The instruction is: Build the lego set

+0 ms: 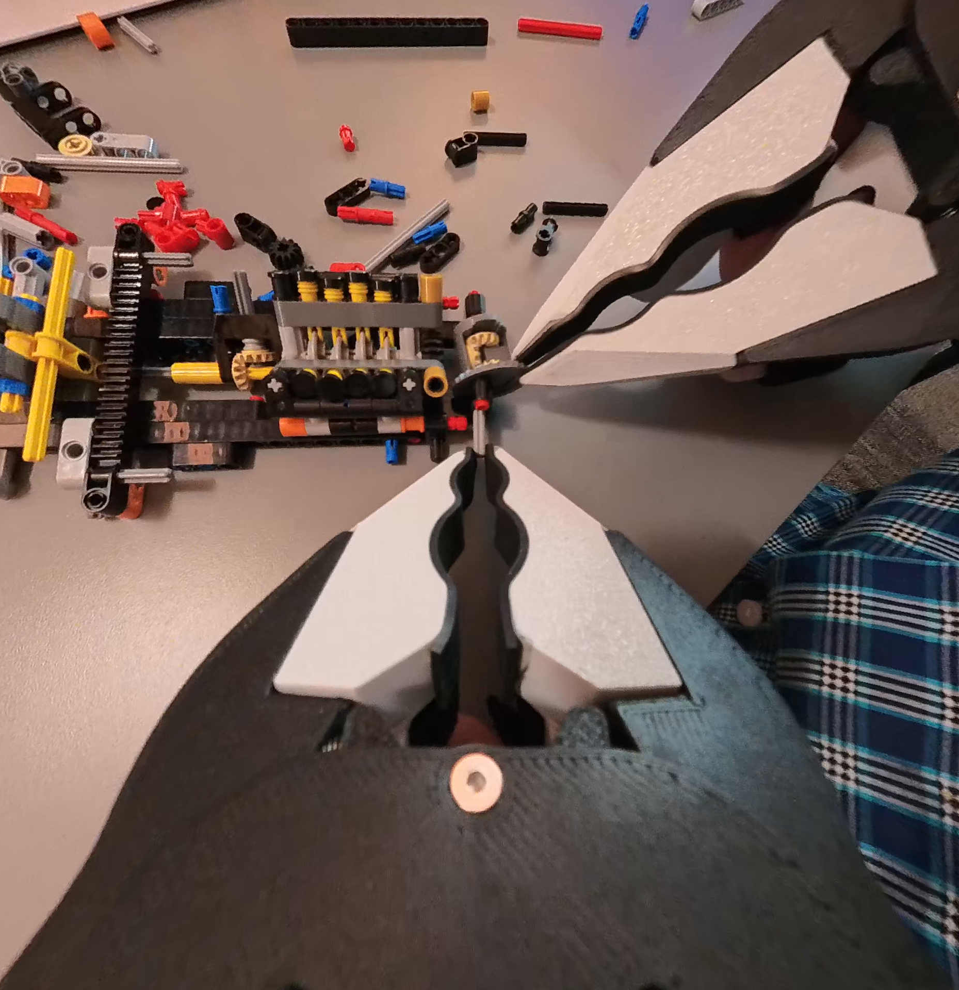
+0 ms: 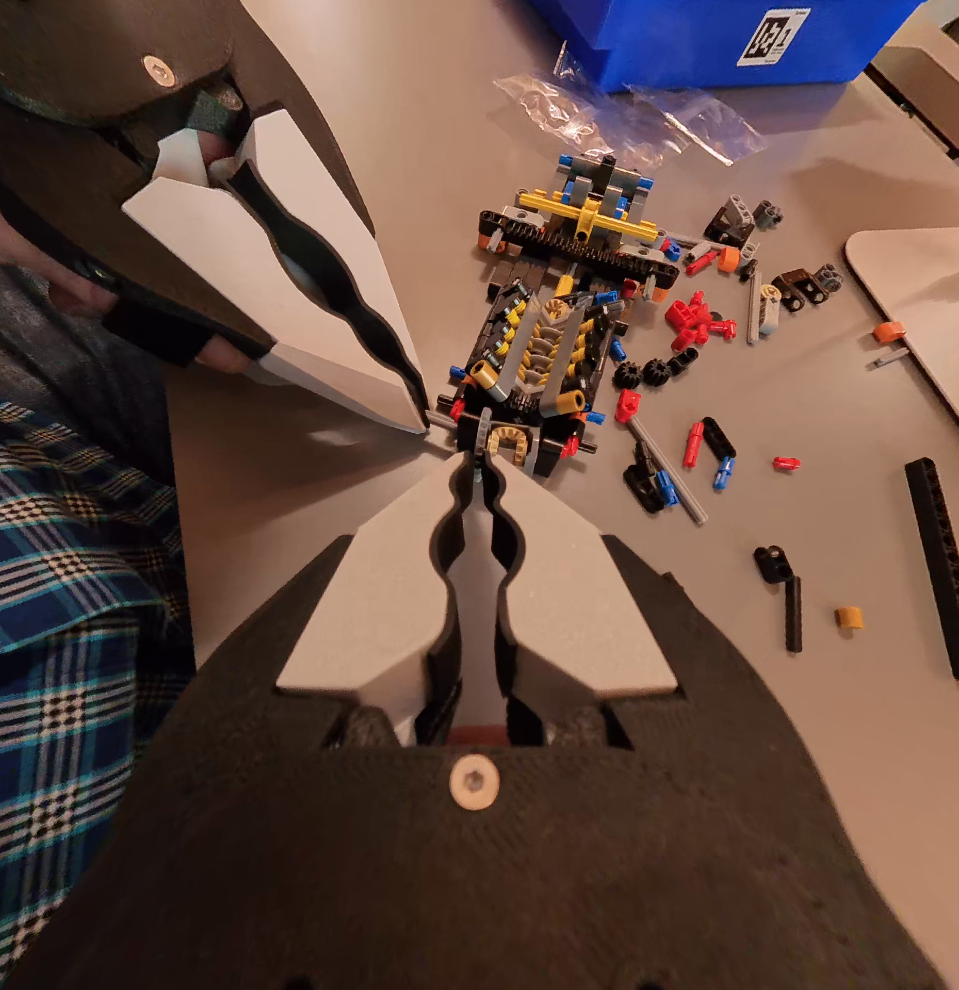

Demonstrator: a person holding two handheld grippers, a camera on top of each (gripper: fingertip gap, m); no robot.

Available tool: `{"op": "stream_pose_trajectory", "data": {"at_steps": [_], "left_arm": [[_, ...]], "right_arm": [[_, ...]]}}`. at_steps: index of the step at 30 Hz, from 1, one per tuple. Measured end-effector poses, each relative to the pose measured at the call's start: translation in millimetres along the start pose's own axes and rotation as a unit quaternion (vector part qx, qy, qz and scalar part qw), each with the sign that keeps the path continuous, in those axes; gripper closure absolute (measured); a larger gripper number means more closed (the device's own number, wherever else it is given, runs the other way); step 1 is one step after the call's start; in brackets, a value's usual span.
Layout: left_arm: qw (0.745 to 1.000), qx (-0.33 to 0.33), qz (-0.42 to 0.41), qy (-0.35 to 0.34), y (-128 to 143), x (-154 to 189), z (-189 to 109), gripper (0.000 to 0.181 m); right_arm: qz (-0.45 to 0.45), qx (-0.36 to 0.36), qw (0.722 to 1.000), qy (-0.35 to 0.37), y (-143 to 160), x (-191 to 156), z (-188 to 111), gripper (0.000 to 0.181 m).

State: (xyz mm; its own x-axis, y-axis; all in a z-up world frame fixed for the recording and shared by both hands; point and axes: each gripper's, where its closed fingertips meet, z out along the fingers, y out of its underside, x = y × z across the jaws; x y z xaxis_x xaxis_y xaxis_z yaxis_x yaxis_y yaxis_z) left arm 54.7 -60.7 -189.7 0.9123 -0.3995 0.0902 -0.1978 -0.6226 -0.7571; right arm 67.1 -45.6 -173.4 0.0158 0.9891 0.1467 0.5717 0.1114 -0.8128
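The partly built Lego chassis [image 1: 354, 343] with yellow pistons lies on the grey table; it also shows in the right wrist view [image 2: 547, 343]. At its near end sits a grey differential [image 1: 482, 343] with tan gears and a dark gear disc [image 2: 485, 426]. My left gripper [image 1: 481, 455] is shut on a thin grey axle [image 1: 481, 428] that runs into the differential. My right gripper [image 2: 480, 463] is shut on the rim of the gear disc. Each gripper shows in the other's view, the right [image 1: 520, 364] and the left [image 2: 423, 423], meeting at the differential.
Loose parts lie around: a long black beam [image 1: 386, 32], a red cluster [image 1: 182, 219], black gears [image 2: 640, 372], pins and axles. A blue box [image 2: 707, 37] and plastic bags [image 2: 627, 112] stand beyond the model. A person's plaid sleeve [image 1: 868, 643] is beside the grippers. The tips of both grippers are at nearly the same place.
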Motion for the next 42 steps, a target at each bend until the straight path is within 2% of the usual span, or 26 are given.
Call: {"op": "stream_pose_trajectory", "data": {"at_steps": [11,16,31,42], "left_arm": [[1.000,0.001,-0.001,0.000,-0.1,-0.3,-0.6,0.180],[1.000,0.001,-0.002,0.001,0.1,-0.2,-0.8,0.180],[1.000,-0.002,-0.002,0.003,0.4,0.1,-0.6,0.180],[1.000,-0.004,-0.008,0.006,0.6,-0.2,-0.3,0.180]], "right_arm": [[0.035,0.007,0.999,-0.026,2.9,-2.0,-9.4,0.180],[0.037,0.005,0.997,-0.064,7.3,-7.6,-15.4,0.181],[-0.089,0.002,0.975,-0.205,9.1,-16.0,-20.2,0.181],[-0.095,-0.003,0.961,-0.258,9.1,-16.3,-13.5,0.181]]}}
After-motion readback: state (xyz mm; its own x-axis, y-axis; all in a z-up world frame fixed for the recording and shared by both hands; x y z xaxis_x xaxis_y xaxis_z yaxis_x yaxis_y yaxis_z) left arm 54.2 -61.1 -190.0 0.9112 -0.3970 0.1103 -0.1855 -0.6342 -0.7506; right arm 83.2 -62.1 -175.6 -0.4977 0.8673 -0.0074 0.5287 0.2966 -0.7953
